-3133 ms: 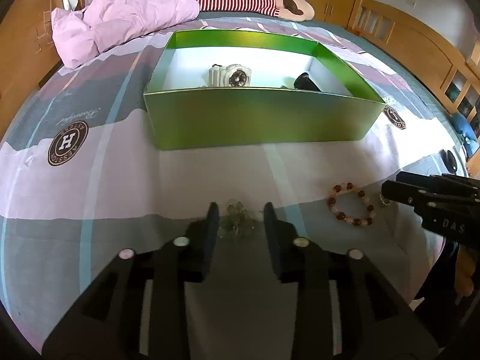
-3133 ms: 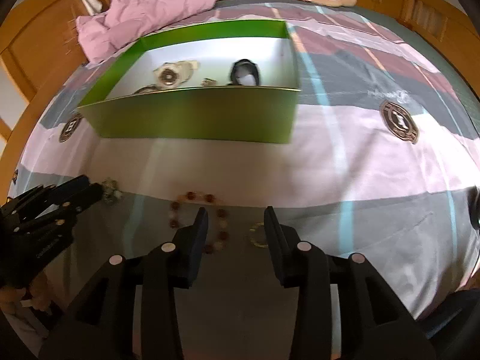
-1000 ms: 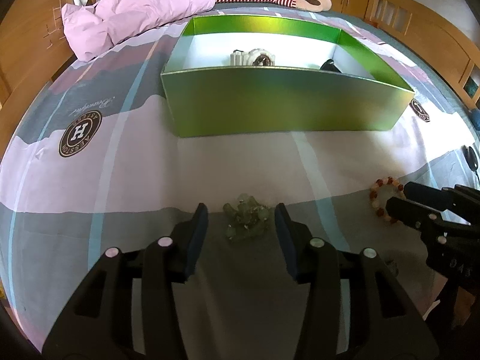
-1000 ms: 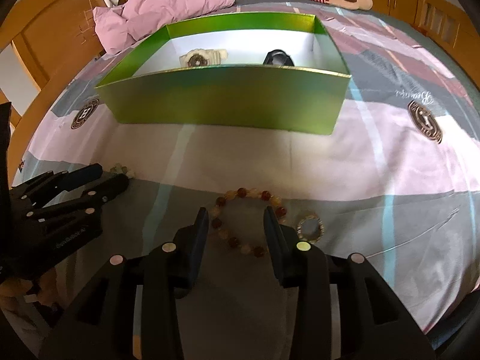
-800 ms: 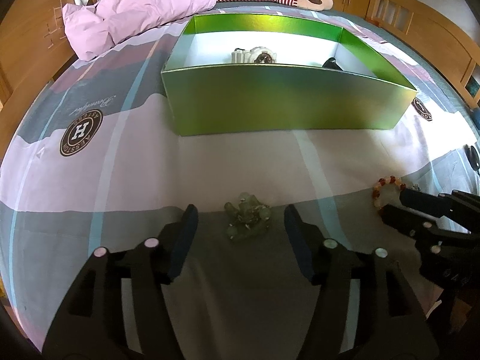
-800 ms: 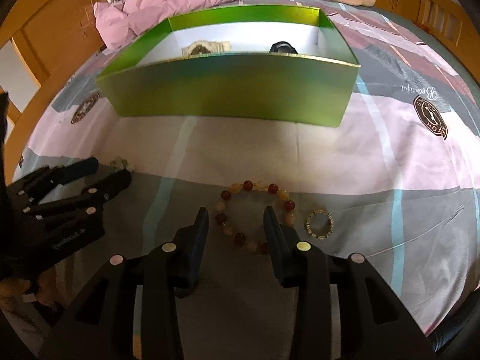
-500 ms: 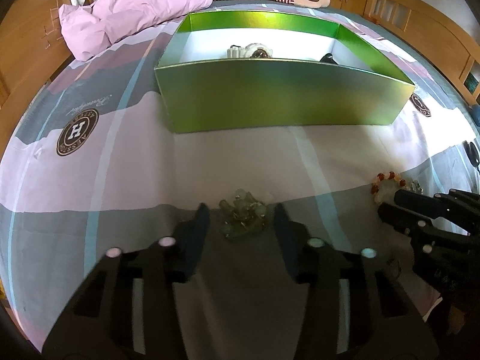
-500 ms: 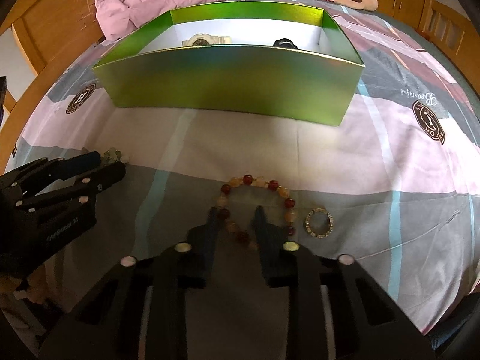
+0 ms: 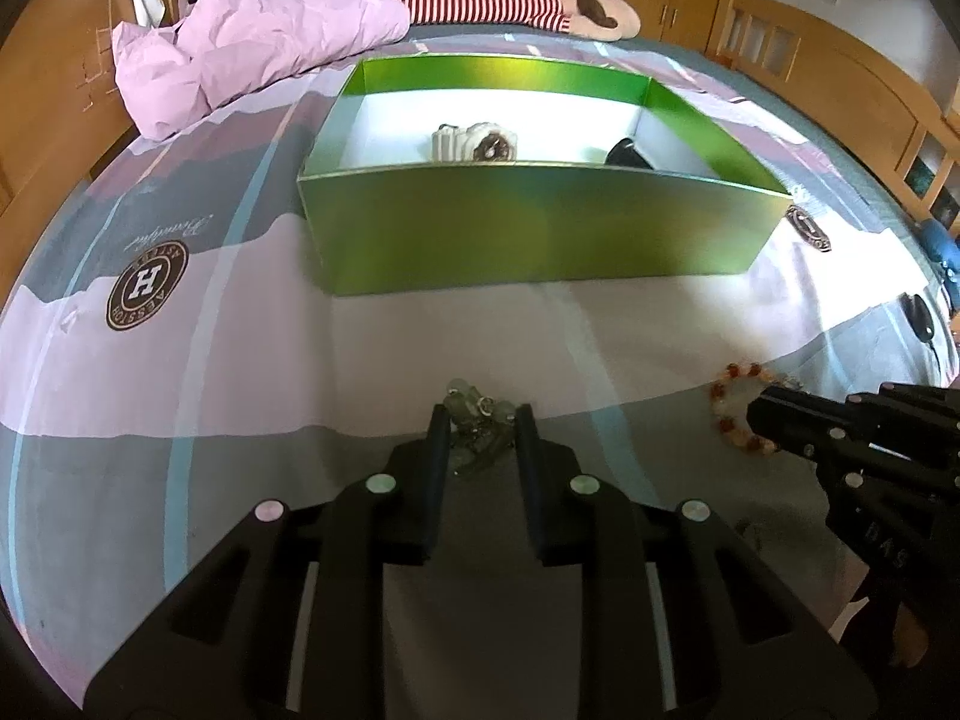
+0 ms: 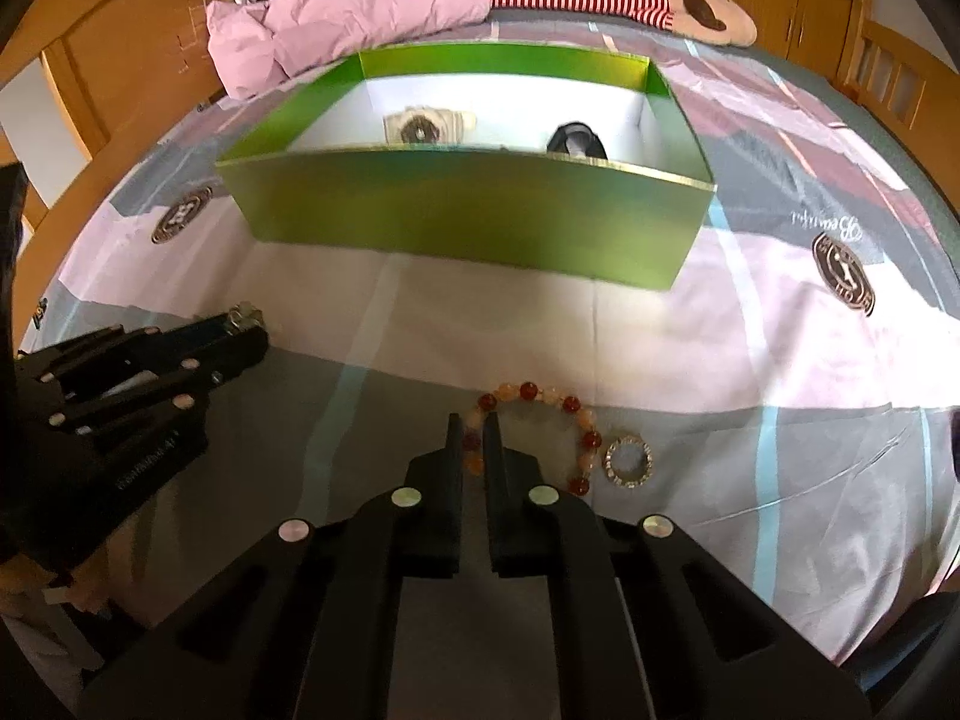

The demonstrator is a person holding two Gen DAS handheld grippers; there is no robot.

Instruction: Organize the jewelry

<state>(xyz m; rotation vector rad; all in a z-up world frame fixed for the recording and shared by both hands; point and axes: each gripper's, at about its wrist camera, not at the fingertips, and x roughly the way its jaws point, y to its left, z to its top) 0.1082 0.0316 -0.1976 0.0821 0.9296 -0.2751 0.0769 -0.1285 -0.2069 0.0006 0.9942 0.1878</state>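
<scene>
Bed w/ patterned pink-grey sheet; open green cardboard box at centre. Your left gripper has just been closing and now pinches the pale green bead cluster on the sheet. Your right gripper has just been closing, nearly together, nipping the red-and-amber bead bracelet; small sparkly ring just beside.
</scene>
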